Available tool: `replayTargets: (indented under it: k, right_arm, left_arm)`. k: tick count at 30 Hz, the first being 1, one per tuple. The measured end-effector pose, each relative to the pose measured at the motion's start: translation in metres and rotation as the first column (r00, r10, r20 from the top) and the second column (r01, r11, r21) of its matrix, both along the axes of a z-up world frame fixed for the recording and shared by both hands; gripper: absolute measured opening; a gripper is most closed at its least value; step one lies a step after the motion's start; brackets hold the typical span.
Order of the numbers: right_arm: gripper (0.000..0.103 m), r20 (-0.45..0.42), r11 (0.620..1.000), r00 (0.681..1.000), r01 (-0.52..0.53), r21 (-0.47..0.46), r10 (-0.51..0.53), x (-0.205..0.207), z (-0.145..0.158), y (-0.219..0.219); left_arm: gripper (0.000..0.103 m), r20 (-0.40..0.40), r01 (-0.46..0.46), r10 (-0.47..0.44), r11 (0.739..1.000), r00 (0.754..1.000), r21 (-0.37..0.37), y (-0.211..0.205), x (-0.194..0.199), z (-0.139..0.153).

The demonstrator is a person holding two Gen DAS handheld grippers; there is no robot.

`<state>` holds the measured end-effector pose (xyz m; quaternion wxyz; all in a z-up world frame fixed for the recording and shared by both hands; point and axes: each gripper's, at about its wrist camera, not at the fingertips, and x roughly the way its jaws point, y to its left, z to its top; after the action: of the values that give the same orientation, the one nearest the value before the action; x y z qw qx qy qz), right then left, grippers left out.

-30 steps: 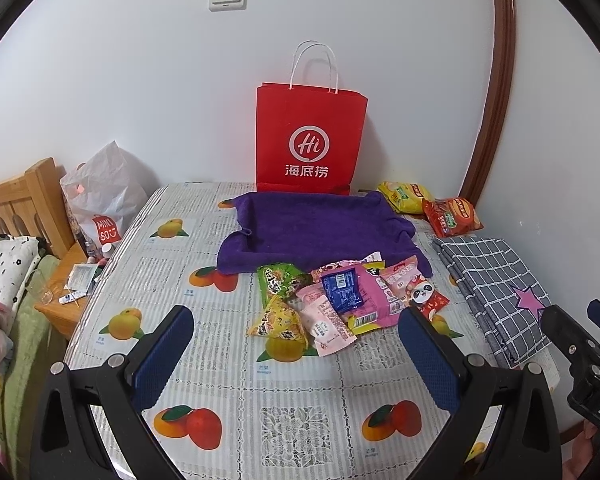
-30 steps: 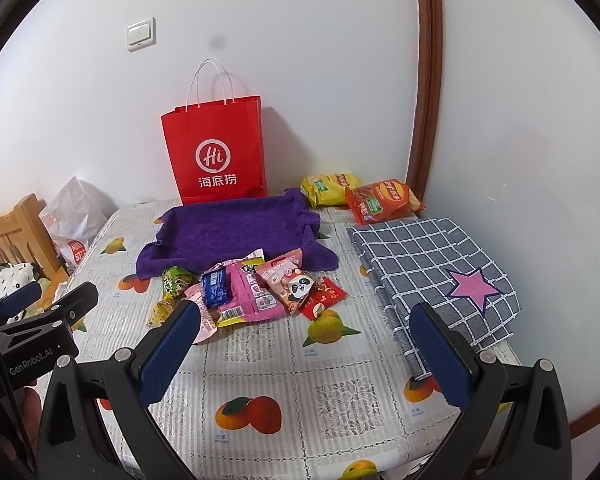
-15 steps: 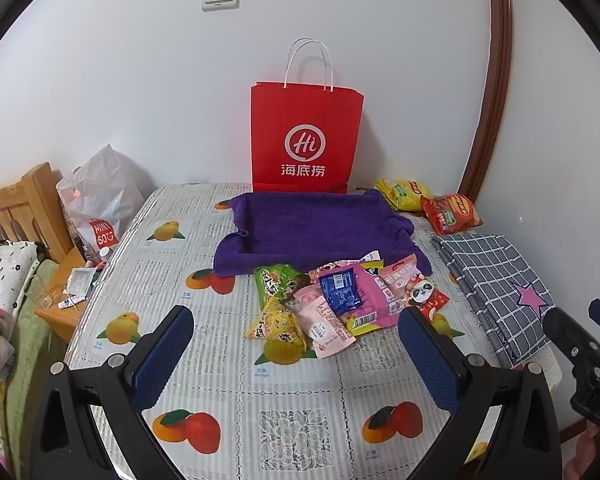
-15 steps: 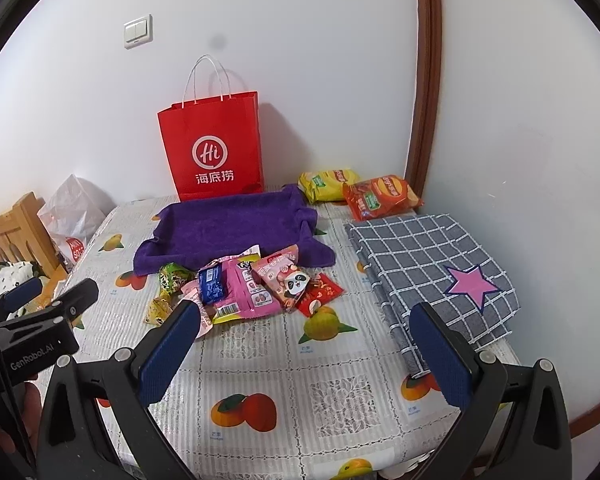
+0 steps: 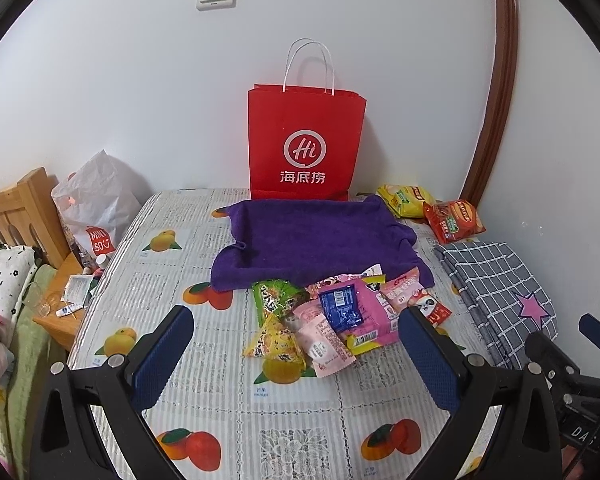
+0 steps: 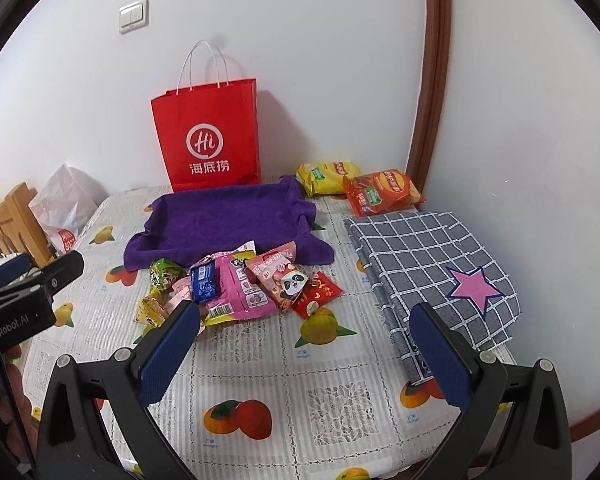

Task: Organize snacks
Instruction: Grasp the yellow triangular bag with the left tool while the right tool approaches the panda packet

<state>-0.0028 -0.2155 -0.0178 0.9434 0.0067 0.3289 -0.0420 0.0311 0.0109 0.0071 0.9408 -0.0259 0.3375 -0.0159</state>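
Snacks: we see a loose heap of small packets (image 5: 332, 316) lying on the desk (image 5: 204, 392), which is covered by a fruit-print cloth; the heap sits just in front of the purple towel.
Heap contents: we make out a blue packet (image 5: 340, 308) lying on a large pink pack (image 6: 240, 288), a green packet (image 5: 274, 300) at the left edge, a yellow triangular packet (image 5: 274, 342) nearest us, a pale pink sachet (image 5: 324, 346), a panda-print packet (image 6: 286, 280) and a small red packet (image 6: 318, 294) on the right.
Purple towel: we see the towel (image 5: 320, 240) spread flat with its edges raised, and nothing resting on its middle.
Red paper bag: the bag (image 5: 306, 144) stands upright against the wall, touching the towel's far edge.
Chip bags: a yellow bag (image 6: 328, 172) and a red-orange bag (image 6: 382, 192) lie in the far right corner, touching each other and well apart from the heap.
Checked cloth: a folded grey cloth with a pink star (image 6: 432, 264) lies along the right side.
Left hand-held gripper: we see the left hand-held gripper (image 5: 296, 358) with its fingers wide apart, holding nothing, above the desk just short of the heap.
Right hand-held gripper: the right hand-held gripper (image 6: 306, 354) is likewise spread wide and empty, above bare cloth to the right of the heap.
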Motion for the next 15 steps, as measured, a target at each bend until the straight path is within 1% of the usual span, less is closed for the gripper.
replayTargets:
  k: [6,13,15]
  right_arm:
    - [0.103,-0.025,1.000,1.000,-0.010,0.007,0.010,0.026,-0.003,0.003]
    - [0.103,-0.025,0.996,1.000,0.005,-0.084,-0.008,0.054,-0.001,0.015]
    - [0.103,-0.019,0.996,1.000,0.001,-0.091,-0.003,0.060,-0.002,0.017]
  left_arm:
    - [0.103,-0.020,-0.002,0.002,1.000,1.000,0.006,0.001,0.021,-0.002]
    - [0.103,-0.050,-0.010,0.010,1.000,0.999,0.005,0.004,0.049,-0.009]
    - [0.103,-0.055,-0.015,0.016,1.000,0.998,0.005,0.005,0.056,-0.011]
